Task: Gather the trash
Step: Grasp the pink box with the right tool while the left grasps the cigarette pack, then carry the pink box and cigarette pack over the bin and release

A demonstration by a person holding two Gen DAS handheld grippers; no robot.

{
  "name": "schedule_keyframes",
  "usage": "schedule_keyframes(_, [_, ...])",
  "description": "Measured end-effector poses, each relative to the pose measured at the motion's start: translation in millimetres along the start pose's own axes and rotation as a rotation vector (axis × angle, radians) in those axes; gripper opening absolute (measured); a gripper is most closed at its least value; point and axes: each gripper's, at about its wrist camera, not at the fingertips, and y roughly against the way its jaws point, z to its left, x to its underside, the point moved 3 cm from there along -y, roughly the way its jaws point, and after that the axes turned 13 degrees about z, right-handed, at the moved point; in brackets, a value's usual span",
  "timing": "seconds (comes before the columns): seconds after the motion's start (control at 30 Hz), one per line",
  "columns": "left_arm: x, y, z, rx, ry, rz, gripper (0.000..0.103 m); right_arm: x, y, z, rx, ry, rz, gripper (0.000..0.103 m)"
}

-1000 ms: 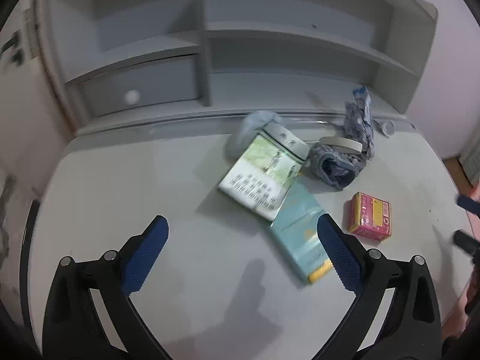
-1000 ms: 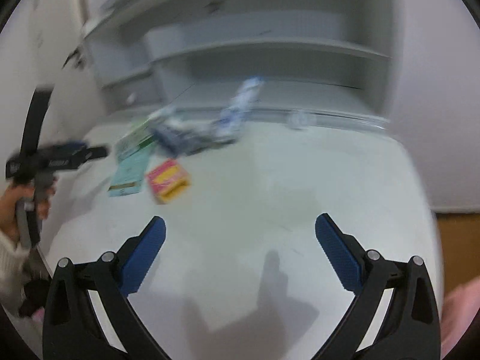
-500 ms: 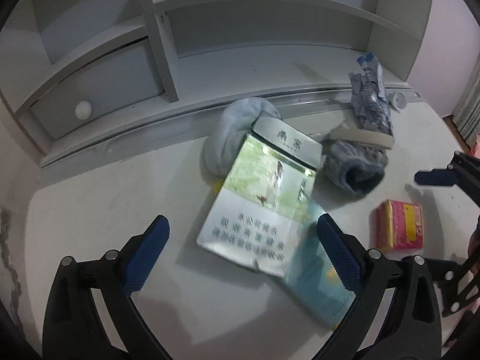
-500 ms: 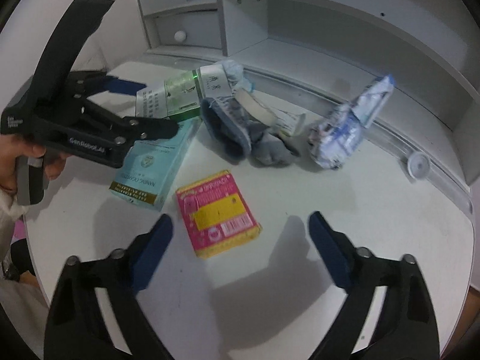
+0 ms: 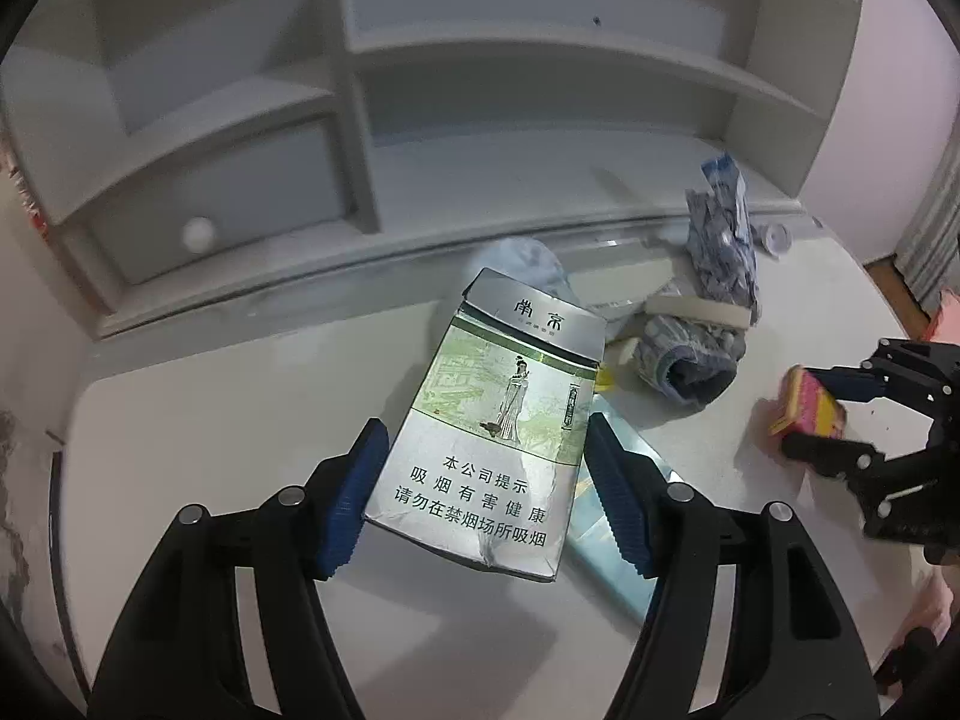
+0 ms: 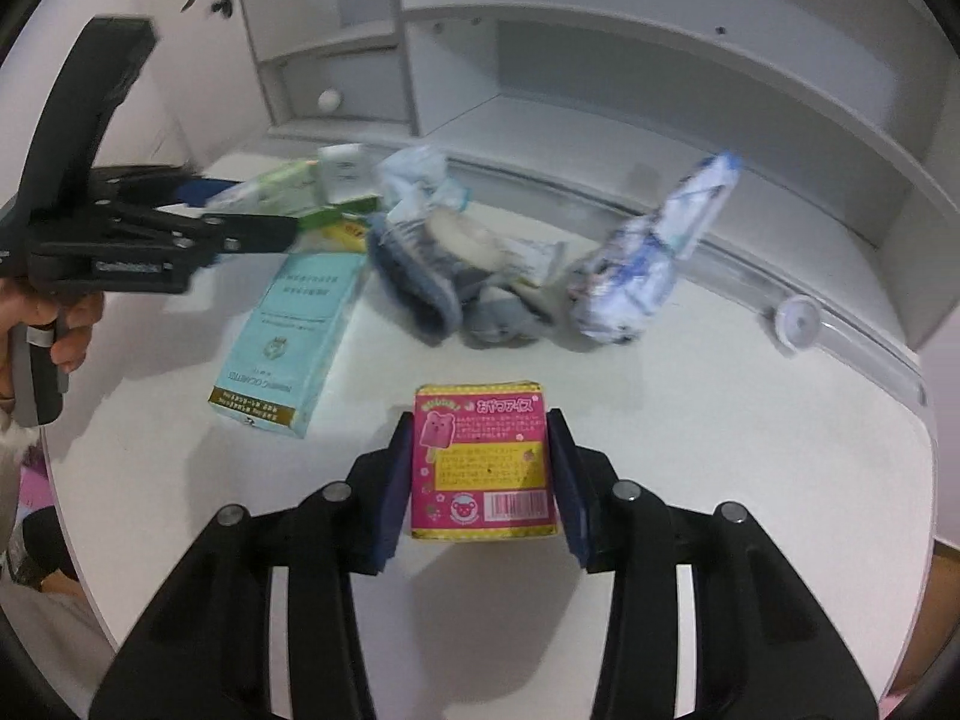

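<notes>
A silver-green cigarette pack (image 5: 504,420) lies between the blue pads of my left gripper (image 5: 483,456). The jaws are closing and both pads touch its long sides. It rests partly on a teal carton (image 5: 624,492) (image 6: 288,336). In the right wrist view, a small pink snack box (image 6: 480,462) sits between the pads of my right gripper (image 6: 480,474). These jaws are closing too and press on its two sides. The left wrist view shows the right gripper (image 5: 828,420) around the pink box (image 5: 810,408) at the right. The left gripper (image 6: 240,210) holds the pack (image 6: 288,192) at the left of the right wrist view.
A crumpled blue-white wrapper (image 5: 720,246) (image 6: 654,252), a rolled grey cloth (image 5: 690,372) (image 6: 432,288) and a white bottle cap (image 6: 795,315) lie near the back of the white table (image 5: 210,450). A grey shelf unit with a drawer (image 5: 228,204) stands behind. A hand (image 6: 66,330) grips the left tool.
Both grippers came forward over the trash and closed. The left one now has the cigarette pack between its pads, and the right one has the pink box.
</notes>
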Motion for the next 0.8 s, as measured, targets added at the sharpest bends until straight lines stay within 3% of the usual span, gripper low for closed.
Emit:
schedule_keyframes(0.3, [18, 12, 6, -0.018, 0.025, -0.015, 0.065, 36, 16, 1, -0.001, -0.030, -0.004, 0.042])
schedule_keyframes(0.53, [26, 29, -1, -0.007, 0.028, -0.045, 0.065, 43, 27, 3, 0.003, -0.045, -0.024, 0.042])
schedule_keyframes(0.67, [26, 45, -48, 0.025, -0.066, -0.078, 0.065, 58, 53, -10, 0.008, -0.083, -0.063, 0.042])
schedule_keyframes(0.8, [25, 52, -117, 0.105, -0.195, -0.092, 0.065, 104, 95, -38, 0.081, -0.142, -0.079, 0.042])
